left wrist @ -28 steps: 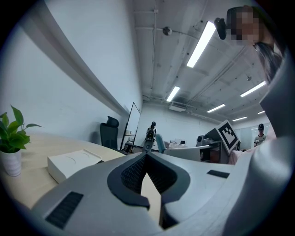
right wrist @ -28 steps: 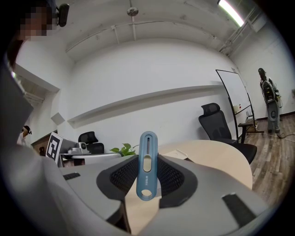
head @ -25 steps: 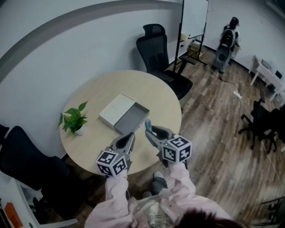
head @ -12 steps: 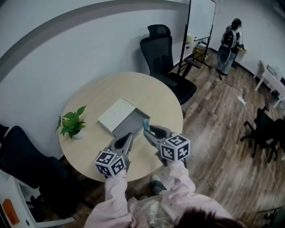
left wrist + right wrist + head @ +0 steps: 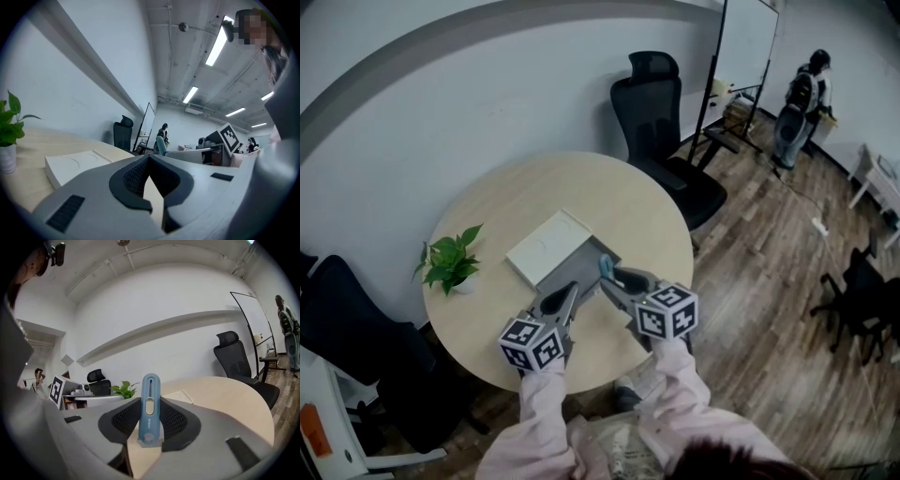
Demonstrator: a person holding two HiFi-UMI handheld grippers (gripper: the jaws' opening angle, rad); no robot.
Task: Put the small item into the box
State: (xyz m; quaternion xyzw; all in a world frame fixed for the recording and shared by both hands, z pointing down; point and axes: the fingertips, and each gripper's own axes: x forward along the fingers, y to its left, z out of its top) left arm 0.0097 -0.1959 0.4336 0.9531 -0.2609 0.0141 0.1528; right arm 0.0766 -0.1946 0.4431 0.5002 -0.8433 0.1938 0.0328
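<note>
A small blue cutter-shaped item [image 5: 149,404] stands upright between the pads of my right gripper [image 5: 150,420], which is shut on it. In the head view that blue item [image 5: 605,265] hangs just over the near right corner of the open box's grey tray [image 5: 575,262]. The box's white lid [image 5: 546,244] lies joined on the tray's left. My left gripper [image 5: 569,292] hovers at the tray's near edge, its jaw tips meeting with nothing between them. The white lid [image 5: 70,164] also shows low at the left of the left gripper view.
The box lies on a round pale wood table [image 5: 516,197]. A small potted plant [image 5: 450,262] stands at the table's left edge. Black office chairs stand behind [image 5: 667,122] and to the left [image 5: 347,328]. A person [image 5: 802,103] stands far off by a whiteboard.
Both grippers have moved forward over the table, closer to the box. The blue item has travelled along in the right gripper, now at the tray's corner.
</note>
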